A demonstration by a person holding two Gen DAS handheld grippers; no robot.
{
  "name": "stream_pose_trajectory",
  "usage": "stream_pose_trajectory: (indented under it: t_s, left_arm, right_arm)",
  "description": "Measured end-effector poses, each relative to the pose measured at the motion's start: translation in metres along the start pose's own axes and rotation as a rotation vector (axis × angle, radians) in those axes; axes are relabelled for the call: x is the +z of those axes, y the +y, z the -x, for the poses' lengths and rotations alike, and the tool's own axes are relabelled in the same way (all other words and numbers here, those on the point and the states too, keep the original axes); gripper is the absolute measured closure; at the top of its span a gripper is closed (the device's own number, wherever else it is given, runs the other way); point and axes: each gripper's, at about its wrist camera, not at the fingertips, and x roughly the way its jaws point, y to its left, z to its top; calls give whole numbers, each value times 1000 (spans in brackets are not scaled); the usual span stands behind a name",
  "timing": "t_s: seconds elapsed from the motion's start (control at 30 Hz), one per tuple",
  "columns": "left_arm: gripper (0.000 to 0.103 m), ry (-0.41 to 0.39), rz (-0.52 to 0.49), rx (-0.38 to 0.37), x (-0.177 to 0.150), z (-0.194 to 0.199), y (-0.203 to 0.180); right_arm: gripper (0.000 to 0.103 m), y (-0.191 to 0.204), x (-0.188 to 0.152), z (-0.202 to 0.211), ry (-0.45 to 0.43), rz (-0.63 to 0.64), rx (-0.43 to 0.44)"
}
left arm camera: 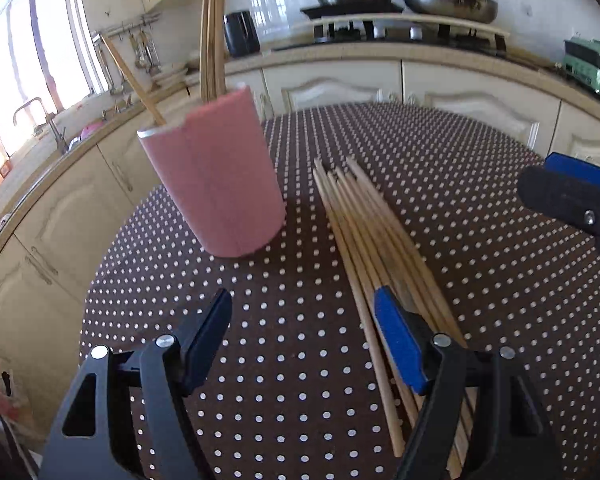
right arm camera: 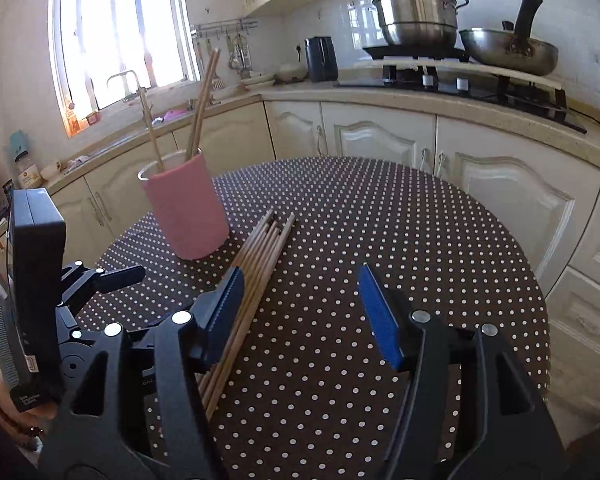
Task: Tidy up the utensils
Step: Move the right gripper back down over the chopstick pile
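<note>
A pink cylindrical holder stands on the dotted round table and holds several wooden chopsticks. A bundle of loose chopsticks lies flat to its right. My left gripper is open and empty above the table, its right finger over the bundle's near end. In the right wrist view the holder is at left, the loose chopsticks beside it. My right gripper is open and empty, its left finger just above the bundle. The right gripper also shows at the left view's right edge.
Cream kitchen cabinets and a counter curve behind the table. A steel pot and a wok sit on the stove, a black kettle beside them. A sink tap is under the window at left.
</note>
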Motion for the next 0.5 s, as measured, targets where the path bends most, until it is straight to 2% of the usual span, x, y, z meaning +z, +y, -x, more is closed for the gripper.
stream_pose_trajectory:
  t_s: [0.3,0.5]
  left_arm:
    - [30,58,25,-8,8,-21,6]
    - [30,81,84,-64,8,-23,22]
  right_arm:
    - [43,-1,4,-29,106,-9,-3]
    - [43,8,5,-52,199,29,-2]
